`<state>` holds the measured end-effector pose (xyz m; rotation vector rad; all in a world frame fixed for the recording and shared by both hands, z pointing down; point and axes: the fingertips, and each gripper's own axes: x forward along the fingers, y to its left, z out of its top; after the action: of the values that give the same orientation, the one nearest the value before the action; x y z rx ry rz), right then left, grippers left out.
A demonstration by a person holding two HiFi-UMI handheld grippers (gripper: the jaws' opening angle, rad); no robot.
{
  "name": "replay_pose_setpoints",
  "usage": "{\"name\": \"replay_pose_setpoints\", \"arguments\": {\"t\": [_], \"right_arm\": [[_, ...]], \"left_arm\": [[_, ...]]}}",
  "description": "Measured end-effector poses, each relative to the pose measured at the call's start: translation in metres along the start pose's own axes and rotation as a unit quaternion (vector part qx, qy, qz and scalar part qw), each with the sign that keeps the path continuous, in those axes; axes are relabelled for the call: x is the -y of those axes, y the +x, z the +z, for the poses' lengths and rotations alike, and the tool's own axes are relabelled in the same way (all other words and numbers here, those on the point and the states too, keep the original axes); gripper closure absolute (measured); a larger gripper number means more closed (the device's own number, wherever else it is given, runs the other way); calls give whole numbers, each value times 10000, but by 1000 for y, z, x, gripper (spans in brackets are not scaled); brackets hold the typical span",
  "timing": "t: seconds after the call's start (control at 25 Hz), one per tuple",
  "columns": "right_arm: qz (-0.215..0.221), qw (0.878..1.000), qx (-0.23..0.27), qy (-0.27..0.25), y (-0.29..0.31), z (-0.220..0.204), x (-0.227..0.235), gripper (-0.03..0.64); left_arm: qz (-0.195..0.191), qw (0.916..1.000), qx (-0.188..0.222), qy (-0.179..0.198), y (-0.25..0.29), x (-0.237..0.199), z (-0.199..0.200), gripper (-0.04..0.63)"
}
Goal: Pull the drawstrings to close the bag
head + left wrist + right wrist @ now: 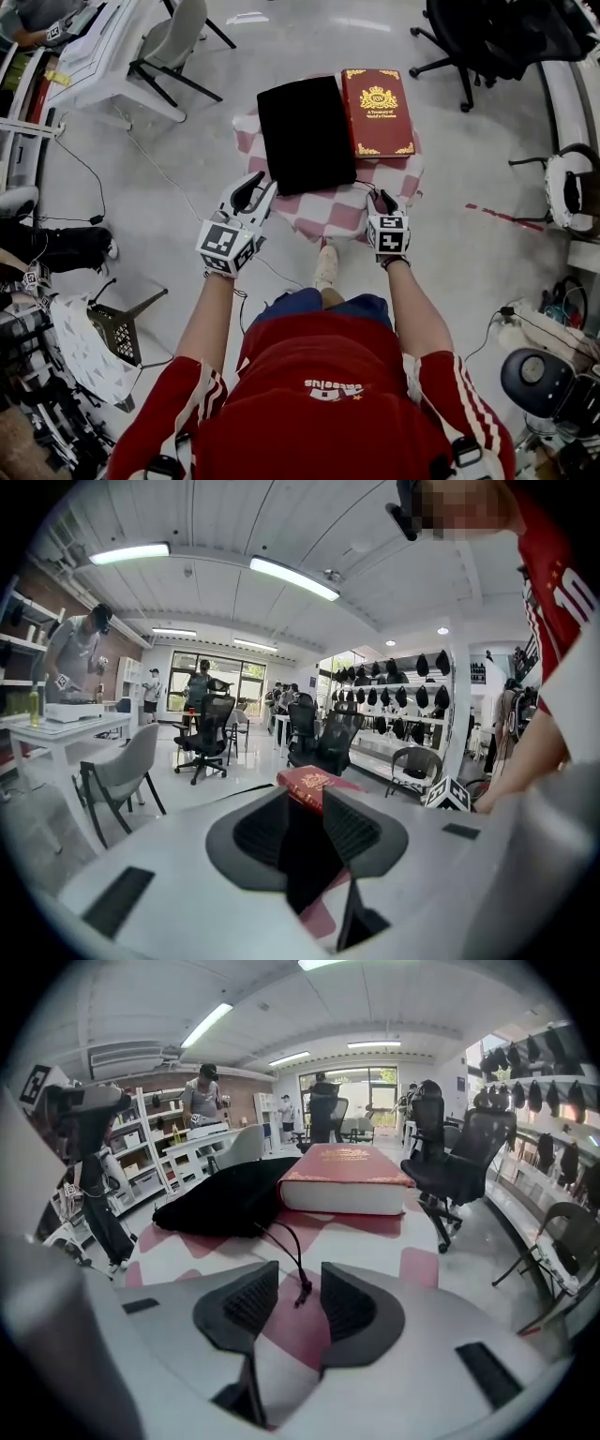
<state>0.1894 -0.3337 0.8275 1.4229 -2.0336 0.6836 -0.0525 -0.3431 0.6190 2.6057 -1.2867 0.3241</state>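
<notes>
Nearest the person, the right claw (298,1281) hangs over the checked bench (384,1241) with its jaws parted. The knotted end of the drawstring (286,1241) lies in the gap, not yet pinched, which looks like a line-up for the grip that the pull needs. The left claw (303,803) is likewise spread wide and holds nothing. Its tips are just beside the near left corner of the black drawstring bag (305,131), probably to steady it or reach a second cord, which I cannot make out. The bag lies flat mid-bench, and the cord leaves its near right corner. Beyond, a red hardback book (377,111) lies close against its right side.
</notes>
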Motion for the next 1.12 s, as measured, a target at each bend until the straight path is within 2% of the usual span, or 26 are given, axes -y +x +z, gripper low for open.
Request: {"name": "replay_pose_setpoints", "arguments": {"t": [0.4,0.52,0.72,0.92,1.12], "right_arm": [[-114,9999,-74,9,8,-8,5,487],[-120,9999,-91,54,7,-9,11,566],[-172,9994,-179,-221,7,-7,9,568],[-108,9976,-489,-486,9,-12,8,584],[-53,9990,-238,-371,0,2,6,591]], "left_arm": [[18,10000,-49,-81,7,1,-3,480],[5,9999,-39,-113,10,3,-1,480],[15,10000,-19,-62,11,4,7,480],[41,10000,-43,-1,7,2,10,480],[12,9999,-37,119,-4,-1,10,480]]}}
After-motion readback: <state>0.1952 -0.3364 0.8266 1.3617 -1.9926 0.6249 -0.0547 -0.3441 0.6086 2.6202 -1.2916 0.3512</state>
